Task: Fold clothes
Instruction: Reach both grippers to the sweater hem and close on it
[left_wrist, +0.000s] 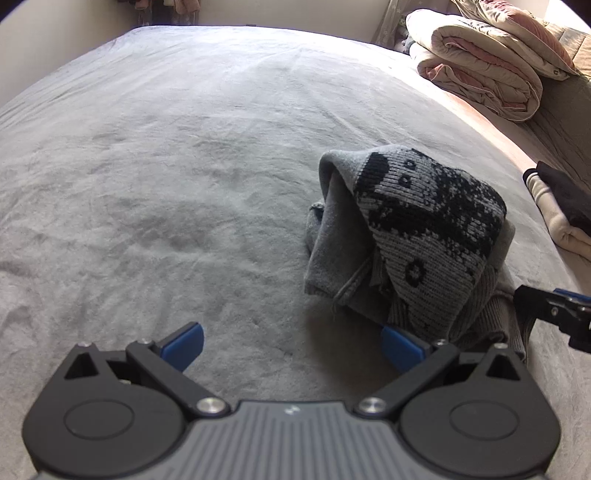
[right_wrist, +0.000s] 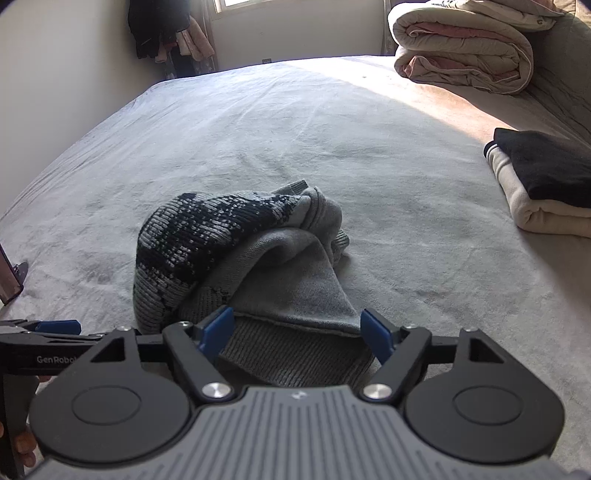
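Blue-padded fingers of the right gripper (right_wrist: 297, 334) stand spread either side of the ribbed hem of a crumpled grey-and-black knit sweater (right_wrist: 236, 258), pads not pressing it (nothing grasped). Just left, the left gripper (left_wrist: 291, 345) is released too, its right finger (left_wrist: 400, 347) tucked under the sweater's near edge; both tilt downward. Farther right on the grey bed (right_wrist: 369, 147) lie folded clothes (right_wrist: 543, 184), with a rolled quilt (right_wrist: 461, 48) beyond.
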